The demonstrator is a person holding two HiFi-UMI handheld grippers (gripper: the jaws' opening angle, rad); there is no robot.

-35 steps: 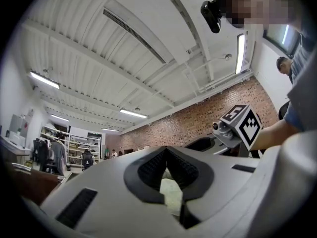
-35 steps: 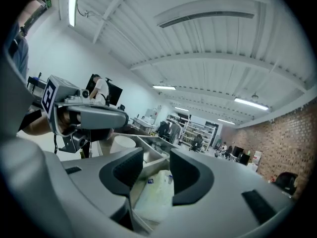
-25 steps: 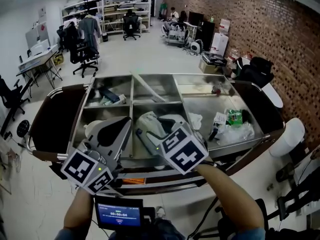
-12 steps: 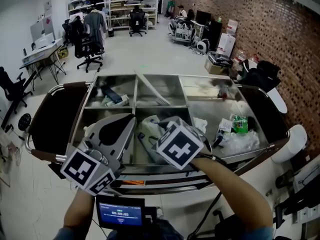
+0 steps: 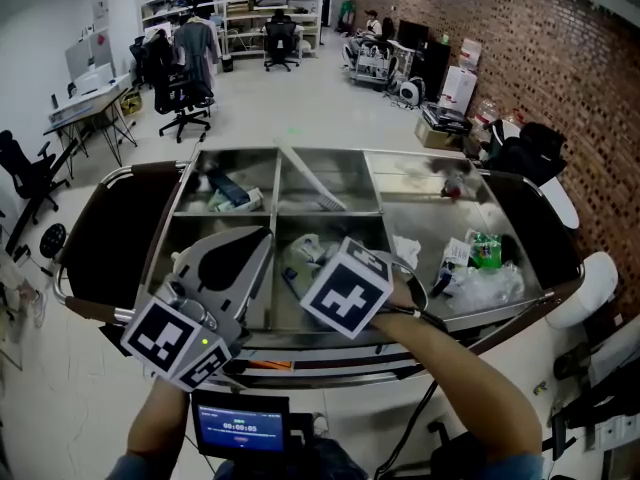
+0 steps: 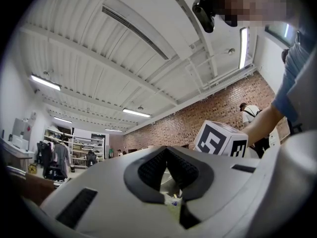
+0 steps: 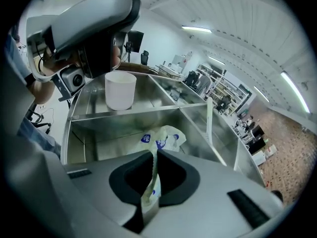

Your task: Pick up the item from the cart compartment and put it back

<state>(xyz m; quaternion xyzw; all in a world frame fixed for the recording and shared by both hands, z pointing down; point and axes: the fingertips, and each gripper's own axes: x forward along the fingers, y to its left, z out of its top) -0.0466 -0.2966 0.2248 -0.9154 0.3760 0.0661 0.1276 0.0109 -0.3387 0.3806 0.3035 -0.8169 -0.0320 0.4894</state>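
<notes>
Grasp made: right gripper (image 7: 151, 177) jaws just closed on the plastic bag (image 7: 161, 138) in the cart's near-middle compartment (image 7: 124, 115), lift and put-back remain; left gripper (image 6: 171, 182) looks shut, empty.

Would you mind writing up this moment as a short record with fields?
setting: steel cart, divided into compartments
right gripper: jaws just closed on plastic packet
packet place: middle front compartment, low inside
left gripper: jaws together, over cart's left front
task stage: packet gripped, not yet lifted out
</notes>
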